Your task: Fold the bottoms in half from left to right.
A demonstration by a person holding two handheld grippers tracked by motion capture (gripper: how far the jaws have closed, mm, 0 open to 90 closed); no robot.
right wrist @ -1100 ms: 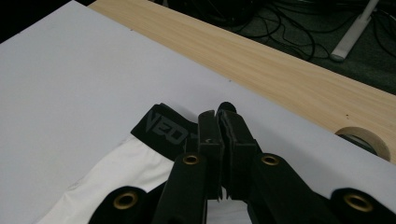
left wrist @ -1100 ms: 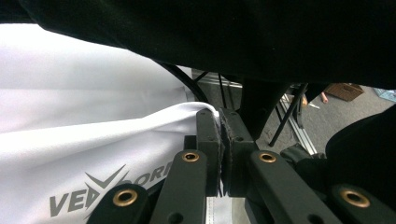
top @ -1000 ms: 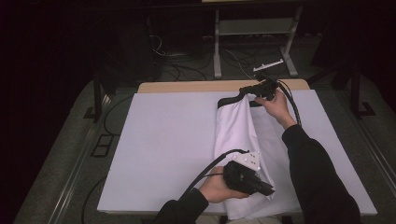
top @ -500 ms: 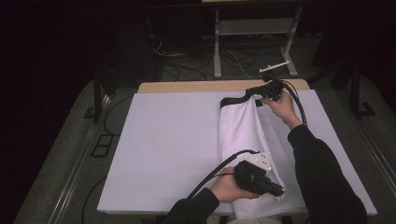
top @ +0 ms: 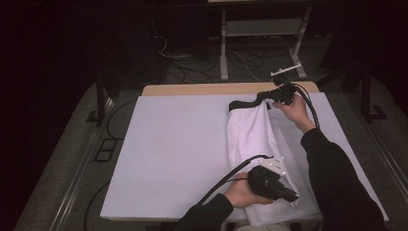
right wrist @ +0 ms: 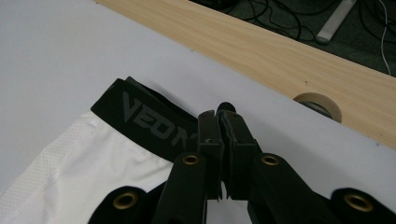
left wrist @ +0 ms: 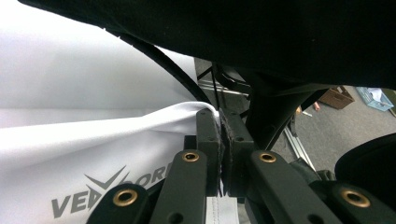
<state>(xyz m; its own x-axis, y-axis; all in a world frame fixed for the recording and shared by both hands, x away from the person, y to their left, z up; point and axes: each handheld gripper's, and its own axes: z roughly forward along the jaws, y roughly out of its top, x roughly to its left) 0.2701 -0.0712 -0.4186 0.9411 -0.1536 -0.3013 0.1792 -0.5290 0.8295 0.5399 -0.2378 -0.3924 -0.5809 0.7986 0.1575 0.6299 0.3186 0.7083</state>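
Both grippers clamped on the white shorts — right gripper on the far waistband, left gripper on the near hem — folded lengthwise, crosswise fold seemingly left.

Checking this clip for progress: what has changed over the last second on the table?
Both grippers carried the white shorts toward the right of the high view: the right gripper, at the black waistband, moved right along the far edge, and the left gripper, at the leg hem, moved right and slightly nearer the table's near edge. Unchanged: both stay shut on the fabric, and the shorts remain stretched lengthwise on the white table cover.
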